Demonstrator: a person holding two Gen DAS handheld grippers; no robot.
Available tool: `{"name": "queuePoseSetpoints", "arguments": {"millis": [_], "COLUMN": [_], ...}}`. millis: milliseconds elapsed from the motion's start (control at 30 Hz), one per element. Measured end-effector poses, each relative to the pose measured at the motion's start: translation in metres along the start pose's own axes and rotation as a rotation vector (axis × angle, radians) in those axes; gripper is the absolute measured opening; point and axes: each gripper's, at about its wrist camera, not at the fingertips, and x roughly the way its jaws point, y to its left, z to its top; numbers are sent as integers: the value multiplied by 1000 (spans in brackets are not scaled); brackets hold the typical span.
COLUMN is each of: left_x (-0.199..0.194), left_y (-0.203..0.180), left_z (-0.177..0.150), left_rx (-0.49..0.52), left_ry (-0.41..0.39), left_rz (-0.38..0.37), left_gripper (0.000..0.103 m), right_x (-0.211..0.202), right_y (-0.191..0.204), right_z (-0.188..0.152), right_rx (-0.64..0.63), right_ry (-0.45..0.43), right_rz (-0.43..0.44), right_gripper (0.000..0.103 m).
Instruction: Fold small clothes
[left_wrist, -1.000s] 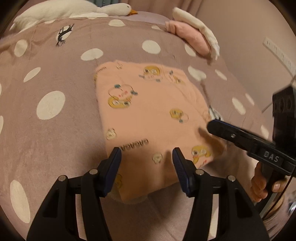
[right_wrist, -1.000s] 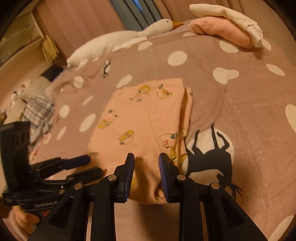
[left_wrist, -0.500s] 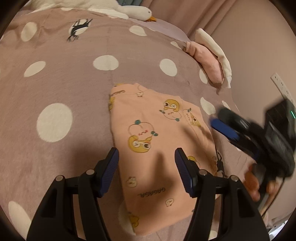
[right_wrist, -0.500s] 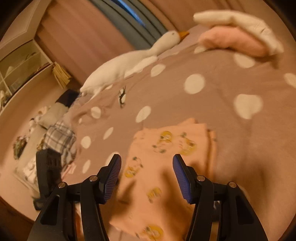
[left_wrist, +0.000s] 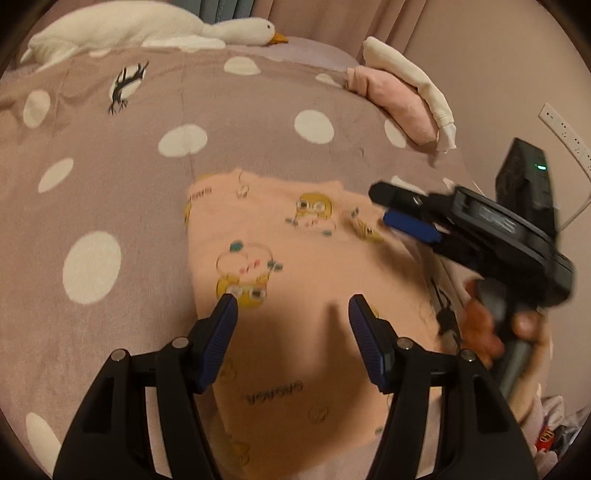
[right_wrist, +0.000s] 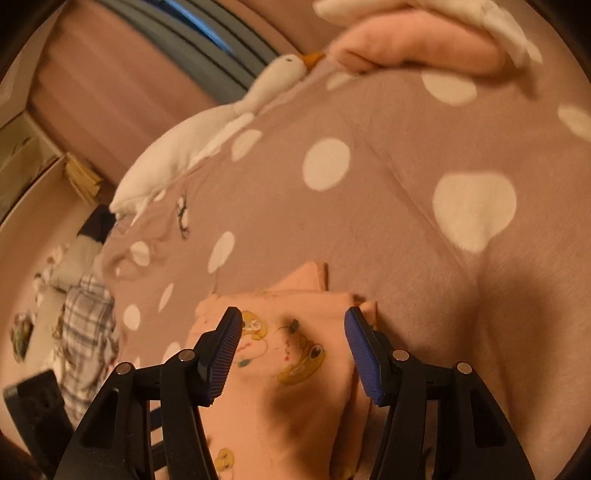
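While the peach garment lies folded flat on the spotted bedspread, both claws are spread wide and grip nothing. The left gripper hovers over its near half; the right gripper hovers at its far corner, toward 2 o'clock in the left view. Risk: a pad snagging one layer would undo the fold. Only the right view shows stepped layers at the far edge; only the left shows the whole panel.
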Motion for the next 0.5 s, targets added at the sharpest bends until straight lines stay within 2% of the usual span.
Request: {"name": "queuePoseSetpoints", "arguments": {"millis": [100, 167, 233, 267, 400, 500], "left_x": [8, 15, 25, 31, 45, 46], "left_y": [3, 8, 13, 15, 20, 21], "left_z": [8, 13, 17, 18, 23, 27], "left_rx": [-21, -44, -51, -50, -34, -39], "left_ry": [-13, -10, 9, 20, 43, 47], "left_rz": [26, 51, 90, 106, 104, 101], "left_gripper": [59, 53, 43, 42, 42, 42], "right_x": [-7, -13, -15, -13, 6, 21], "right_y": [17, 32, 43, 45, 39, 29], "right_z": [-2, -4, -6, -8, -12, -17], "right_rx": [-65, -149, -228, -250, -239, -211], "right_ry": [20, 12, 6, 15, 134, 203], "right_rz": [50, 33, -9, -20, 18, -19], "right_gripper": [59, 59, 59, 59, 59, 59]}}
